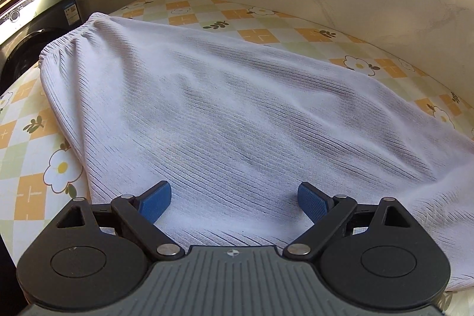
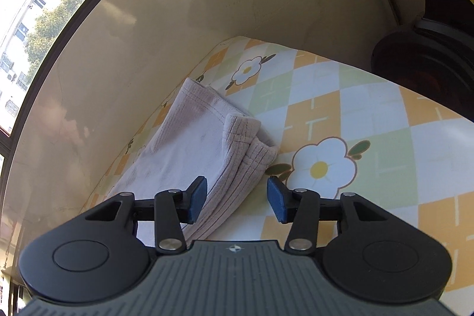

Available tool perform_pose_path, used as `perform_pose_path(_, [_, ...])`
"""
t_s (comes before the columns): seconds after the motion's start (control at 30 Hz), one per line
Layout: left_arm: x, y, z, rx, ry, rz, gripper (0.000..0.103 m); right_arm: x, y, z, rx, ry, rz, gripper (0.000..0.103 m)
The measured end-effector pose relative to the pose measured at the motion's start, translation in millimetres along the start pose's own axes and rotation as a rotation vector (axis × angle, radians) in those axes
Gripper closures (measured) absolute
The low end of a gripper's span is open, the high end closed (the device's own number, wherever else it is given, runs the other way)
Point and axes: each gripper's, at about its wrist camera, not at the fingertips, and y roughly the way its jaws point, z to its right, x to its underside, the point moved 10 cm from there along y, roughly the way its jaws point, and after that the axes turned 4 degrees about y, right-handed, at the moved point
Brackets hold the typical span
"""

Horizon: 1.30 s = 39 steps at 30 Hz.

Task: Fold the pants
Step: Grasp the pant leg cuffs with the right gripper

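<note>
Left tongs [image 1: 234, 202] are held released over the pants [image 1: 225, 108]; right tongs [image 2: 236, 199], unclenched, straddle the cuffs [image 2: 251, 144], which should be gripped together.

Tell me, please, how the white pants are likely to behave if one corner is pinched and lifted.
The pants would probably droop and trail: the ribbed knit lies in soft waves on the flowered tablecloth. They look light, more likely to drag than to resist. At the leg ends several layers are stacked, so a shallow pinch may catch only the top one.
</note>
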Motion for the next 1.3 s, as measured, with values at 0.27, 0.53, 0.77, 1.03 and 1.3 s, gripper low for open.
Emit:
perform_pose_path(0.27, [5, -3, 1, -0.048, -0.024, -0.019, 0.009, -13, -7, 10, 0.048, 0.027, 0.049, 0.08])
perform_pose_path(0.53, [5, -6, 4, -0.075, -0.02, -0.019, 0.008, -11, -5, 18, 0.044, 0.041, 0.025, 0.08])
perform_pose_path(0.77, [3, -4, 5, -0.083, -0.018, -0.025, 0.007, -14, 13, 10, 0.025, 0.074, 0.019, 0.08])
perform_pose_path(1.03, [3, -3, 5, -0.085, -0.051, -0.041, 0.006, -29, -12, 15, 0.051, 0.087, 0.091, 0.095])
perform_pose_path(1.3, [9, -5, 8, -0.051, -0.03, -0.025, 0.005, -24, -24, 26, 0.123, 0.054, 0.079, 0.084])
